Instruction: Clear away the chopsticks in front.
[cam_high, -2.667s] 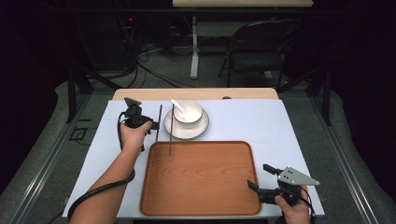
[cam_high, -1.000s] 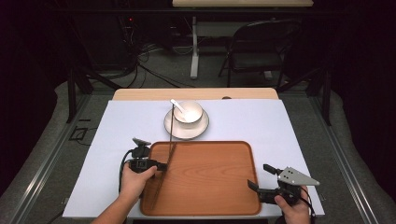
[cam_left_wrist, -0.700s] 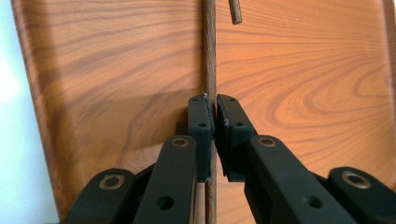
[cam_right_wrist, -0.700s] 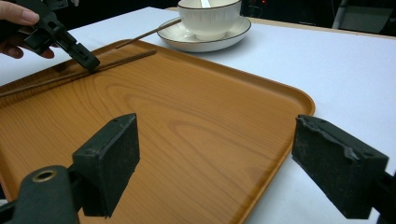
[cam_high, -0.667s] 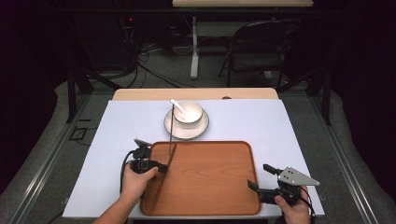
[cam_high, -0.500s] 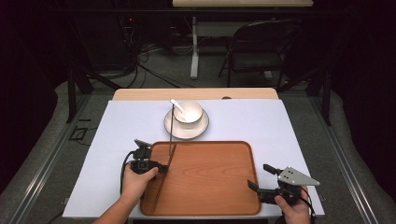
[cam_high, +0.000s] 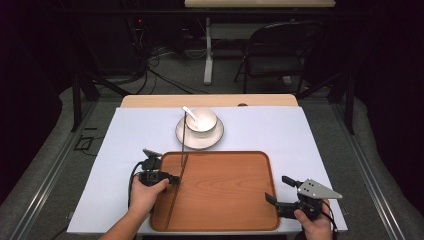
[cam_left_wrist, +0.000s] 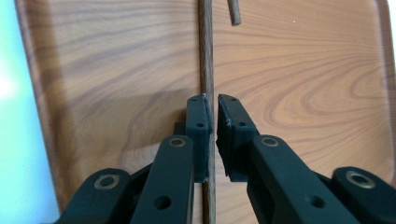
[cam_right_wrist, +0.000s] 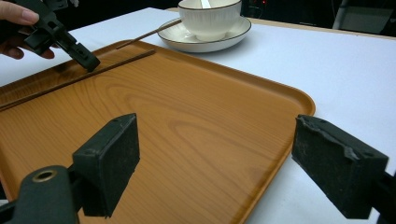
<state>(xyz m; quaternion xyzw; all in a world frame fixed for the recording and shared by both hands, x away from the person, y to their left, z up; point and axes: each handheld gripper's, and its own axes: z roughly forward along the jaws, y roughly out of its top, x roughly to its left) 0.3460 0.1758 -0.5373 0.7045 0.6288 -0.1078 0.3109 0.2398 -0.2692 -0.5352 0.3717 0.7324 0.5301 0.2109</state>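
One thin dark chopstick (cam_high: 175, 192) lies along the left part of the wooden tray (cam_high: 225, 192). My left gripper (cam_high: 176, 180) reaches in from the tray's left edge, and its jaws stand almost together on that chopstick (cam_left_wrist: 205, 56). A second chopstick (cam_high: 185, 132) leans on the white plate (cam_high: 200, 139), its near end over the tray's far rim. At the tray's near right corner my right gripper (cam_high: 277, 188) stands open with nothing in it. Its view takes in the left gripper (cam_right_wrist: 88, 63) touching the chopstick (cam_right_wrist: 70, 79).
A white bowl (cam_high: 201, 120) with a white spoon (cam_high: 189, 112) sits on the plate behind the tray. A pale sheet (cam_high: 300, 145) covers the table. A folding chair (cam_high: 275, 50) and cables are on the floor beyond the far edge.
The left gripper has come from beside the plate down to the tray's left part, bringing one chopstick with it; over the last second it has hardly moved. The right gripper has stayed put.
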